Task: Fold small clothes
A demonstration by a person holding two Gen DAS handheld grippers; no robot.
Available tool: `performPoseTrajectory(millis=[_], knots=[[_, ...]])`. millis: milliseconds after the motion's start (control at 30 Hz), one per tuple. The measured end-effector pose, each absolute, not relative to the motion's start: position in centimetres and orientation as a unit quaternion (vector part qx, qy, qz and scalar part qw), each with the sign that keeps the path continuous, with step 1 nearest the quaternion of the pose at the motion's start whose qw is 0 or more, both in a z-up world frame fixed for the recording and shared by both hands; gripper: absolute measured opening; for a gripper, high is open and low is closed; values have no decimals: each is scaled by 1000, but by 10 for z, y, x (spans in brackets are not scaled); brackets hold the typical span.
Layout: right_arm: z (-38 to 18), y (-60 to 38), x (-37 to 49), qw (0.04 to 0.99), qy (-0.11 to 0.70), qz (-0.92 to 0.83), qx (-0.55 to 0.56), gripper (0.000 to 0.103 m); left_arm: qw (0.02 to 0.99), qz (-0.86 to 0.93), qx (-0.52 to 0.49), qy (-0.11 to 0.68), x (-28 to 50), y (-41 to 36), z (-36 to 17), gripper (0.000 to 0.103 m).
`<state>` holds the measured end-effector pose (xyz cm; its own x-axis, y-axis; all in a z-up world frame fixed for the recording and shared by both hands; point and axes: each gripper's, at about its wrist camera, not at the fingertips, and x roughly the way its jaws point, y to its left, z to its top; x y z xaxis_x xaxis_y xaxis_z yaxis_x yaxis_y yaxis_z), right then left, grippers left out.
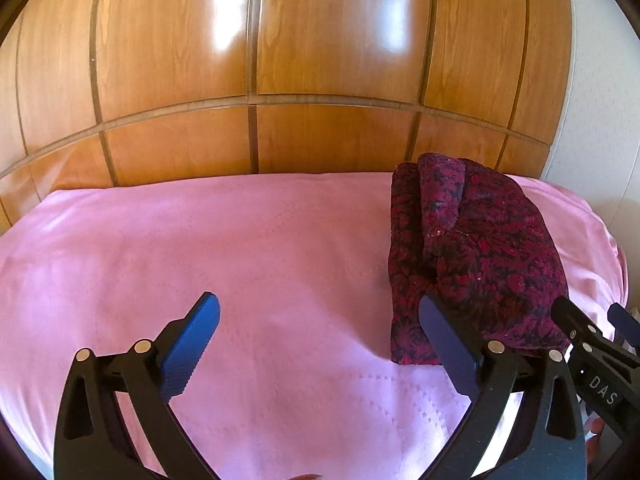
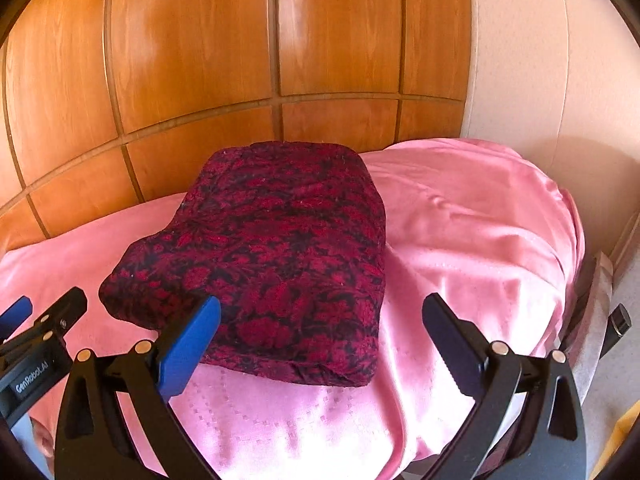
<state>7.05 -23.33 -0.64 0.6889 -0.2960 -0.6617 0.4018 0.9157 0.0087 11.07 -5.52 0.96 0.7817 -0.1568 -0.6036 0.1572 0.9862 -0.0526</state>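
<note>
A dark red and black floral garment lies folded into a compact bundle on the pink cloth. It also shows in the right wrist view. My left gripper is open and empty, to the left of the bundle, with its right finger just in front of the bundle's near edge. My right gripper is open and empty, hovering just in front of the bundle's near edge. The right gripper's tips show at the right edge of the left wrist view. The left gripper's tips show at the left edge of the right wrist view.
The pink cloth covers a small table and hangs over its right side. A wooden panelled wardrobe stands directly behind the table. A pale wall is at the right. A dark strap end hangs at the right.
</note>
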Motion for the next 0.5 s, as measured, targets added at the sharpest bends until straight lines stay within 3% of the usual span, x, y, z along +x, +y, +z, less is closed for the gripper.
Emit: performPoseTrajectory(millis=[500], knots=[[-10, -222, 66, 918, 346, -185, 60, 101, 946, -78, 3, 315, 98, -50, 9, 99]])
